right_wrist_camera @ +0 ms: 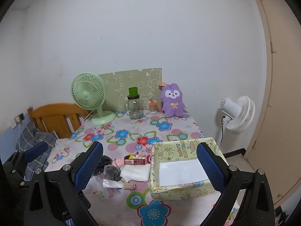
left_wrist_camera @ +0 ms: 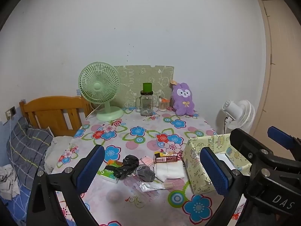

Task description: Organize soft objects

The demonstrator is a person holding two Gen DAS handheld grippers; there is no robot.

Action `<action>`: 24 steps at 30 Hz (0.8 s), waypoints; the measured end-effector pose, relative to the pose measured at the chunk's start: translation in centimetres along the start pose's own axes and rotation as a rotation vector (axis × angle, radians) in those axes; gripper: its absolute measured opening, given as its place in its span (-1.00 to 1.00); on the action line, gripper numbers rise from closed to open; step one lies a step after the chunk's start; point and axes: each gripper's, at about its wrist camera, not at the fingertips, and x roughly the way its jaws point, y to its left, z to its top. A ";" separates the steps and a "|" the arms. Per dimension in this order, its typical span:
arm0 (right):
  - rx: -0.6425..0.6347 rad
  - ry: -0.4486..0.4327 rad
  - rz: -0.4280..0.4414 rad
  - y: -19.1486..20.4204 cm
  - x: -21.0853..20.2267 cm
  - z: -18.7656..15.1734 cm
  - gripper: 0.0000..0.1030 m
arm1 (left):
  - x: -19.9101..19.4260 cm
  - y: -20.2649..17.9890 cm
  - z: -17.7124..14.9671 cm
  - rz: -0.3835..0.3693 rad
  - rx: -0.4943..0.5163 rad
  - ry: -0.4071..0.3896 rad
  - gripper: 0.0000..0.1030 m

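While both of my hands are hovering above the near edge of the flowered tablecloth [left_wrist_camera: 143, 131], I am keeping the left gripper [left_wrist_camera: 152, 169] spread as wide as it goes, with nothing between its blue pads [left_wrist_camera: 90, 167] and nothing touching them. My right gripper [right_wrist_camera: 149, 166] is standing just as wide and is likewise holding nothing; its pads are framing the air over the table, not pressing on anything.

Ahead of the left gripper a small heap is lying on the cloth: a black sock bundle [left_wrist_camera: 128, 165], a grey sock [left_wrist_camera: 145, 173] just beside it, and a folded white cloth [left_wrist_camera: 169, 169] touching the grey sock's right side. A green tissue pack [left_wrist_camera: 109, 172] is peeking out from under the black bundle, and a red-brown packet [left_wrist_camera: 165, 158] is sitting behind the white cloth.

To the right of the heap, a yellow patterned box [right_wrist_camera: 169, 190] is standing open, showing its white lining. In the right wrist view it is lying between my spread fingers but lower down, apart from them.

At the far edge a purple plush rabbit [right_wrist_camera: 172, 101] is sitting upright against the wall, beside a glass jar [right_wrist_camera: 134, 107] and a green desk fan [right_wrist_camera: 88, 96].
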 end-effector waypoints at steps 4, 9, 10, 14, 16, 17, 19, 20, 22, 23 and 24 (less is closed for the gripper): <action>0.005 0.009 -0.007 0.1 0.3 -0.1 0.96 | 0.3 -0.1 -0.1 0.006 0.003 0.009 0.98; 0.002 0.009 -0.011 0.1 0.3 -0.1 0.96 | 0.5 0.0 -0.1 0.000 -0.001 0.014 0.98; 0.002 0.009 -0.012 0.2 0.3 -0.1 0.96 | 0.6 0.0 -0.2 -0.001 -0.004 0.012 0.98; 0.004 0.008 -0.017 0.3 0.4 -0.2 0.96 | 0.6 0.1 -0.1 -0.001 -0.002 0.018 0.98; 0.006 0.009 -0.018 0.3 0.4 -0.2 0.96 | 0.7 0.1 -0.1 0.001 -0.001 0.018 0.98; 0.007 0.011 -0.018 0.3 0.4 -0.1 0.96 | 0.7 0.1 0.0 0.002 -0.001 0.019 0.98; 0.006 0.011 -0.019 0.3 0.4 -0.1 0.96 | 0.7 0.1 0.0 0.002 -0.002 0.020 0.98; 0.005 0.010 -0.021 0.3 0.4 -0.1 0.96 | 0.7 0.1 0.0 0.002 -0.002 0.020 0.98; 0.005 0.009 -0.022 0.1 0.3 0.0 0.96 | 0.7 0.1 0.0 0.001 -0.002 0.019 0.98; 0.005 0.008 -0.023 0.1 0.3 0.0 0.96 | 0.7 0.1 0.0 0.001 -0.002 0.020 0.98; 0.005 0.009 -0.022 0.2 0.3 0.0 0.96 | 0.7 0.1 0.0 0.001 -0.002 0.020 0.98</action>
